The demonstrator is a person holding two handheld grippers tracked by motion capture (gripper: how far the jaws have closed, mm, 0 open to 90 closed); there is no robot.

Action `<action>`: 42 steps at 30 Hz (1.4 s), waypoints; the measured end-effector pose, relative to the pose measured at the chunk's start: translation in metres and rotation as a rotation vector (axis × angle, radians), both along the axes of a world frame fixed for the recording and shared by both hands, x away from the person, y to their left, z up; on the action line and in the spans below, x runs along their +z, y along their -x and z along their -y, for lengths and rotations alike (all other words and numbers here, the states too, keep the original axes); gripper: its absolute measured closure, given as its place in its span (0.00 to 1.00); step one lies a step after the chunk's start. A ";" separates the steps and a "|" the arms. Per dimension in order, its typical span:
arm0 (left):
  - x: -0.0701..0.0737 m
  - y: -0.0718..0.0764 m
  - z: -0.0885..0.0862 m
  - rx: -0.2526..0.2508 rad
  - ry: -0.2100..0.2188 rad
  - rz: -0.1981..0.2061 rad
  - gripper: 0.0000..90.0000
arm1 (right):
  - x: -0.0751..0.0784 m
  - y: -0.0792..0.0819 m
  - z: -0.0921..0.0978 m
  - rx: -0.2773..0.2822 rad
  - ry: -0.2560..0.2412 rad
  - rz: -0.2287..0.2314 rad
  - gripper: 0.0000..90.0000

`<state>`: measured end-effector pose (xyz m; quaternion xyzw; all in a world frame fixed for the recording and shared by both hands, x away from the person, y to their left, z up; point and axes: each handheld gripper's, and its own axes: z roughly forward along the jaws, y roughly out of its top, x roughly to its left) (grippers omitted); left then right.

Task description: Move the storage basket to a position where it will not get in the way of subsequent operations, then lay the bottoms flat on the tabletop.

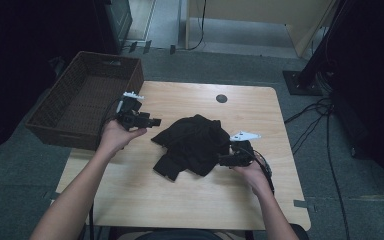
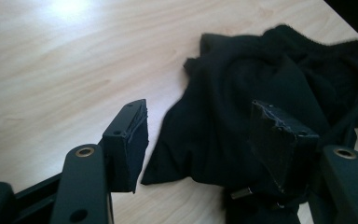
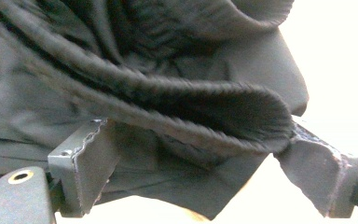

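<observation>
In the left gripper view the left tongs [image 2: 198, 140] stand spread wide, their pads framing the near edge of a crumpled black garment [image 2: 261, 93] without closing on it; in the high view these tongs [image 1: 150, 121] sit left of centre, pointing toward the cloth from just beside its left edge. The right tongs [image 3: 214, 168] are also spread, with a thick rolled hem of the cloth lying between the pads and brushing the right one, yet nothing is pinched; in the high view they [image 1: 223, 161] press into the garment's right side, lower right of centre. The garment [image 1: 192, 145] lies bunched in the middle of the wooden tabletop [image 1: 180, 200], neither flattened nor folded. A brown wicker basket [image 1: 47, 127] stands at the upper left, hanging partly off the tabletop's left edge, and holds nothing that can be made out. Judging from this, the work is at its start: both tongs are placed for a grasp, but no grip is made, and all lifting, spreading, folding or moving to the basket remains.
</observation>
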<state>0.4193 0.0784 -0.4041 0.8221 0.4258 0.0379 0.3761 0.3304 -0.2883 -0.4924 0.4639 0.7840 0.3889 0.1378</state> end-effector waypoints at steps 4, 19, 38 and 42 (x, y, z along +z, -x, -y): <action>-0.012 0.008 0.007 -0.030 0.000 -0.012 0.42 | 0.002 0.001 -0.001 0.007 -0.012 -0.008 0.15; -0.038 0.023 0.023 -0.125 -0.010 -0.020 0.41 | 0.000 0.000 0.001 0.009 -0.035 -0.021 0.15; -0.067 0.027 0.045 -0.195 0.052 -0.024 0.40 | -0.005 -0.006 -0.002 0.004 -0.045 -0.006 0.16; -0.073 0.024 0.048 -0.199 0.067 -0.046 0.46 | -0.008 -0.008 -0.002 -0.005 -0.057 -0.007 0.16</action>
